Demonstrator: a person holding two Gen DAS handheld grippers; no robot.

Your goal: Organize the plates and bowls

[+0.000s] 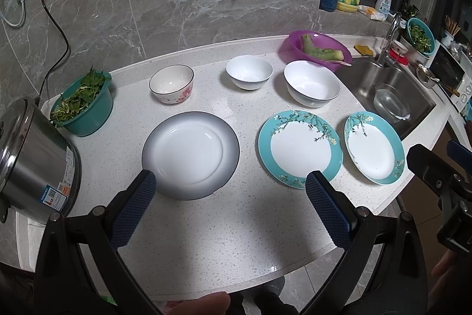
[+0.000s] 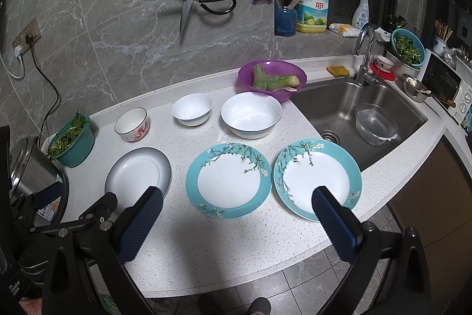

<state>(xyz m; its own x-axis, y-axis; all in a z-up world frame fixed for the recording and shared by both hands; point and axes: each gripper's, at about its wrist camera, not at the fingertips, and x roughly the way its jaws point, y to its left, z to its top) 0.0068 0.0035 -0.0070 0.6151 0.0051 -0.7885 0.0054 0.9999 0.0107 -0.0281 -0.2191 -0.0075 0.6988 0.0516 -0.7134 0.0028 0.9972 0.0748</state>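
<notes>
On the white counter lie a grey-rimmed white plate [image 1: 190, 154] [image 2: 138, 177] and two teal floral plates [image 1: 300, 148] [image 1: 374, 146] [image 2: 228, 179] [image 2: 317, 177]. Behind them stand a small pink-flowered bowl [image 1: 171, 83] [image 2: 132, 123], a small white bowl [image 1: 249, 71] [image 2: 192, 109] and a larger white bowl [image 1: 312, 83] [image 2: 251, 114]. My left gripper [image 1: 230, 179] is open and empty, above the counter's front, near the grey-rimmed plate. My right gripper [image 2: 237, 195] is open and empty, over the front of the teal plates.
A purple bowl of vegetable pieces [image 1: 315, 49] [image 2: 273, 78] stands behind the bowls. A teal bowl of greens [image 1: 84, 105] [image 2: 72, 140] and a steel rice cooker [image 1: 32, 158] are at the left. The sink [image 1: 392, 90] [image 2: 362, 114] with a glass bowl lies at the right.
</notes>
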